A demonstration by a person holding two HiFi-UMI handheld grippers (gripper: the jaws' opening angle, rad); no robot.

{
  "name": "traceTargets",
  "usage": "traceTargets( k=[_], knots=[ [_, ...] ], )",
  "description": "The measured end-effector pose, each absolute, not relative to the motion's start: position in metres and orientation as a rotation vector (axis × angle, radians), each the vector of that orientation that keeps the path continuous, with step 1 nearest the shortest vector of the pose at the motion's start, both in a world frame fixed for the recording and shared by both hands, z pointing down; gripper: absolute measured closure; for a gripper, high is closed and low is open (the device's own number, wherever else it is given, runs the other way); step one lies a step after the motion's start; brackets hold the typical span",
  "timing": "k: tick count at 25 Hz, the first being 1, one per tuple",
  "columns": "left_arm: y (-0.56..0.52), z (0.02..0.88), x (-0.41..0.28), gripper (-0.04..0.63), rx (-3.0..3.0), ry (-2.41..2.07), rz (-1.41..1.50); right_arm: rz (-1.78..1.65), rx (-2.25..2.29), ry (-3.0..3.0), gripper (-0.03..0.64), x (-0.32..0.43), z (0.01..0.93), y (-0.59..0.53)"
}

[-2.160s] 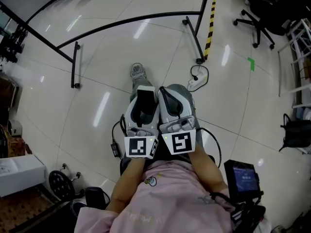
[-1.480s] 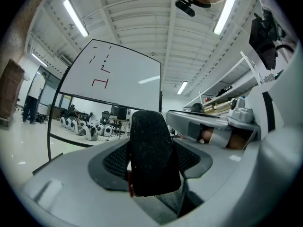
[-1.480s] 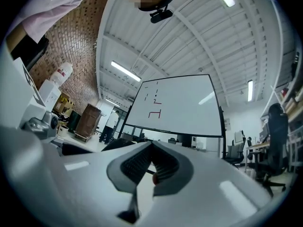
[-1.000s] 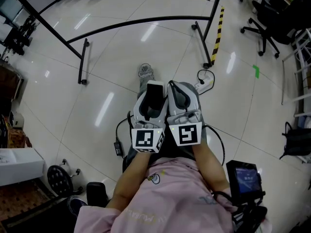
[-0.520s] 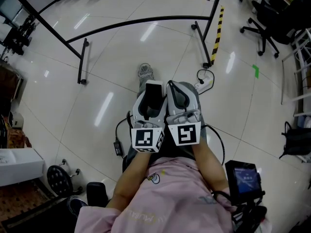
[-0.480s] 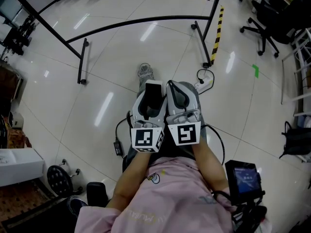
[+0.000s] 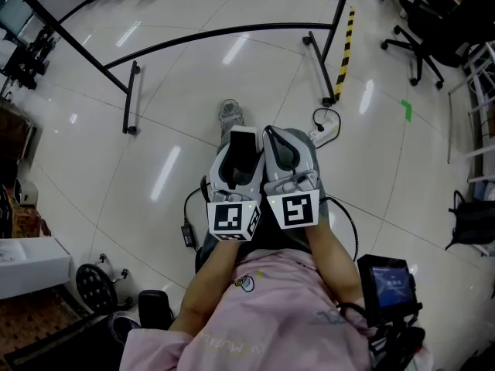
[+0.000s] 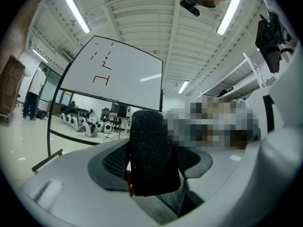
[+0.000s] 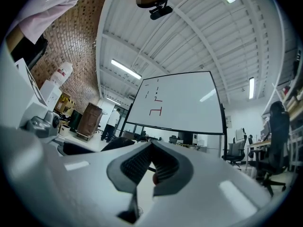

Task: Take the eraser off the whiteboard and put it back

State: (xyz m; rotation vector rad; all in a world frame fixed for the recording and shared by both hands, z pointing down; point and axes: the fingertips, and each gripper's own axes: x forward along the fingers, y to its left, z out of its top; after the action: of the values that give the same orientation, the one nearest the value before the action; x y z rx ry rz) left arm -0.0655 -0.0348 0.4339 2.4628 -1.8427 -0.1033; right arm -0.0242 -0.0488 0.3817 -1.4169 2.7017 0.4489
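Black felt covers the face of the rectangular eraser [image 8: 151, 152], which stands upright between the pads of the left gripper [image 8: 152, 159]. That gripper's jaws are spread wide and closed on the eraser's two long sides, so it is carried in the air, well apart from the large white whiteboard on a black frame [image 8: 118, 79] that stands further off on the floor. Short red and black marks show on the upper left part of the board. From the head view, the left gripper [image 7: 244, 134] and the right gripper [image 7: 277, 139] lie side by side, nearly touching, in front of a person in a pink shirt [image 7: 263, 315], both pointing roughly level and away from the body. The eraser [image 7: 243, 154] shows there as a dark slab with a pale edge. On the right gripper [image 9: 150, 162] the ribbed dark pads meet at their tips, with nothing held; a small red spot sits low between them, and I cannot tell what it is. The same whiteboard [image 9: 180, 103] stands ahead of it. Below lies a glossy pale tiled floor [image 7: 155, 168].
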Motion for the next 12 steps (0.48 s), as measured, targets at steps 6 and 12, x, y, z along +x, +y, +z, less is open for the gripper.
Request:
traceTargets(
  k=[6, 12],
  knots=[
    [-0.035, 0.432, -0.067, 0.313, 2.467, -1.83, -0.098, 0.351, -1.476, 2.764, 0.614, -0.023, 0.396, -0.05],
    [-0.038, 0.428, -0.069, 0.313, 2.459, -1.855, -0.102, 0.424, -1.412, 2.693, 0.614, -0.027, 0.38, -0.052]
  ],
)
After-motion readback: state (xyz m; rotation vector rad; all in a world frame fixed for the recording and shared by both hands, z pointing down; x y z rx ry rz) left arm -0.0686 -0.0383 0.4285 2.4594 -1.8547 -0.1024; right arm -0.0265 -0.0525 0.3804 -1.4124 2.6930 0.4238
